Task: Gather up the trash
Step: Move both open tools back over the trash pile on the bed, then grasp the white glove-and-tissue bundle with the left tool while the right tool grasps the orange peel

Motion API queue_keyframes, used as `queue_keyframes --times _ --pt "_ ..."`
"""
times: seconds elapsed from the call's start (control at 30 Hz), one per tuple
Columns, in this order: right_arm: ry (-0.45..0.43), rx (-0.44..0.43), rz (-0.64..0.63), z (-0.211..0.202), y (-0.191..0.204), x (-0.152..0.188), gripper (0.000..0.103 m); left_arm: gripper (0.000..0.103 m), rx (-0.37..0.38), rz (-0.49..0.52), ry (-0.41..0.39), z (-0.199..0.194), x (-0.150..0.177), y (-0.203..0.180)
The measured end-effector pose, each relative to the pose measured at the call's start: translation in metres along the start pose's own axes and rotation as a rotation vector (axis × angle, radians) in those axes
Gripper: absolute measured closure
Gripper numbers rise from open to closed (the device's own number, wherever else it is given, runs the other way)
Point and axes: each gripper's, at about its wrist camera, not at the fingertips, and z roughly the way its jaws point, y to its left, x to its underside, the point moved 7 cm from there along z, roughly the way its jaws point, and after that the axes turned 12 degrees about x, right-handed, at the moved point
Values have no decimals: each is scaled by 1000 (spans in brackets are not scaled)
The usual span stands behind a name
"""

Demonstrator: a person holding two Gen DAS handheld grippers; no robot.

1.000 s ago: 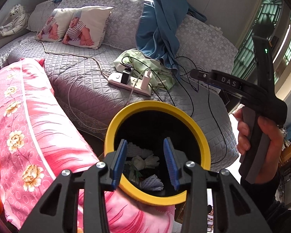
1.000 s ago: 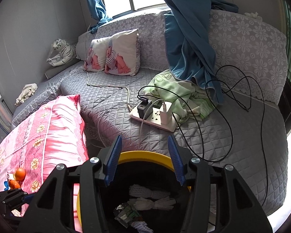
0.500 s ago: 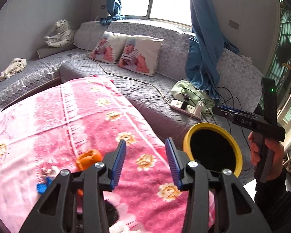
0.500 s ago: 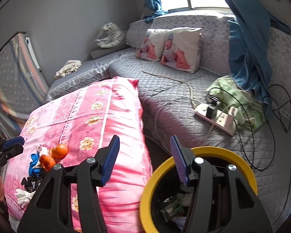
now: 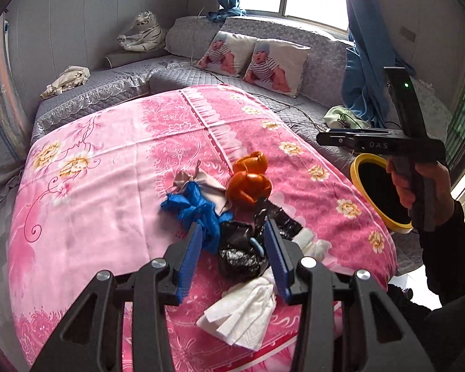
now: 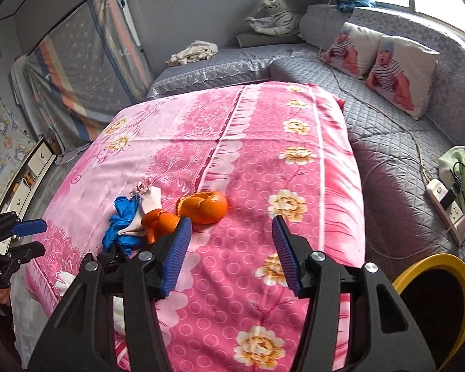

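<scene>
Left tool (image 5: 232,241): open, empty, above black bag (image 5: 241,251).
Right tool (image 6: 229,248): open, empty.
Trash: heaped on pink bed (image 5: 108,170).
Bin (image 5: 378,195): beside bed.
Technique: descend squarely, pinch bag's bulk, avoid blanket.

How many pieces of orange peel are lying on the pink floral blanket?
2. One curled orange peel lies toward the blanket's middle; the other orange peel lies beside it, against the crumpled blue plastic glove. Smaller scraps may be hidden under the pile.
</scene>
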Motion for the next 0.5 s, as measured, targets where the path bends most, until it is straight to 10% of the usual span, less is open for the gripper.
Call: queue_keyframes --times 0.5 --pt "165 -34 -129 68 74 21 52 63 71 -36 77 18 65 -4"
